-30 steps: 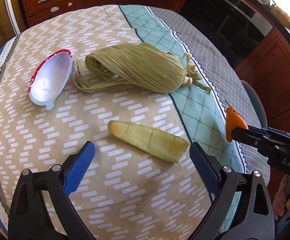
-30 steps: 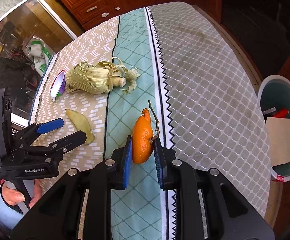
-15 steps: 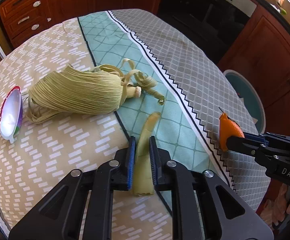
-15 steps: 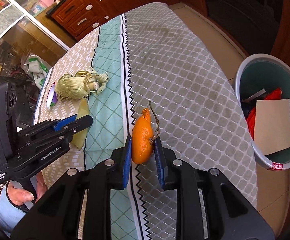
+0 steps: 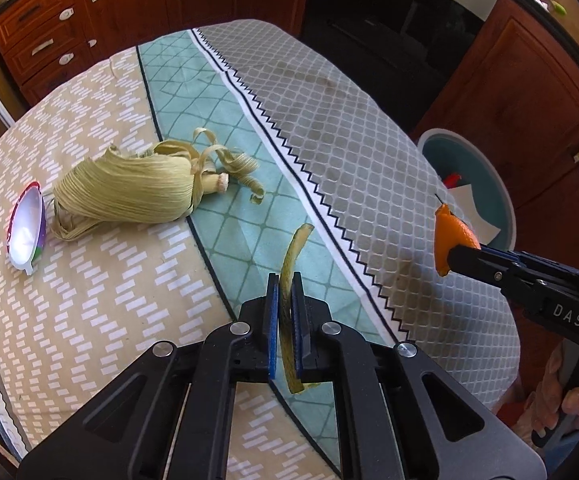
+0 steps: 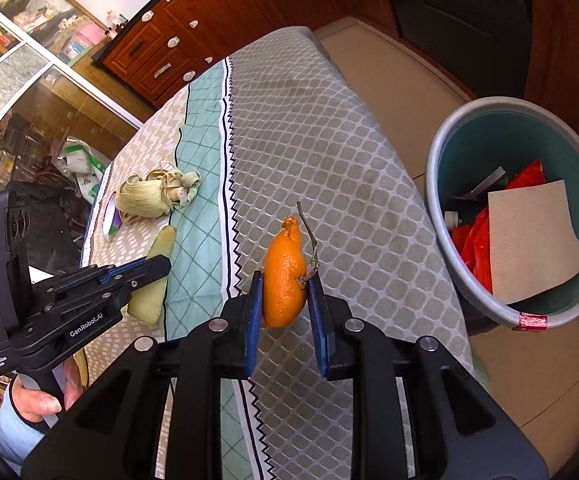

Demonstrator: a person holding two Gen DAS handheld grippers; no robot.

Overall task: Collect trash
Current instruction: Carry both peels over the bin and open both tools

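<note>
My left gripper point(image 5: 285, 280) is shut on a pale green husk strip point(image 5: 295, 248) and holds it above the tablecloth; it also shows in the right wrist view point(image 6: 149, 268) with the strip point(image 6: 151, 300). My right gripper point(image 6: 283, 278) is shut on an orange peel point(image 6: 285, 272) with a thin stem, over the table's right edge; the peel shows in the left wrist view point(image 5: 451, 240) too. A bundle of corn husks point(image 5: 129, 192) and a white lid with a red rim point(image 5: 27, 232) lie on the table. A teal trash bin point(image 6: 465, 128) stands on the floor to the right.
The bin holds red wrappers point(image 6: 473, 240) and a beige sheet point(image 6: 533, 236). The round table point(image 5: 349, 128) has a patterned cloth. Wooden drawers point(image 5: 49, 44) and an oven point(image 5: 401, 20) stand behind it. A glass door point(image 6: 21, 112) is at the left.
My left gripper closed on the husk strip, lifted it off the cloth and turned right toward the bin. My right gripper carried the orange peel closer to the bin.
</note>
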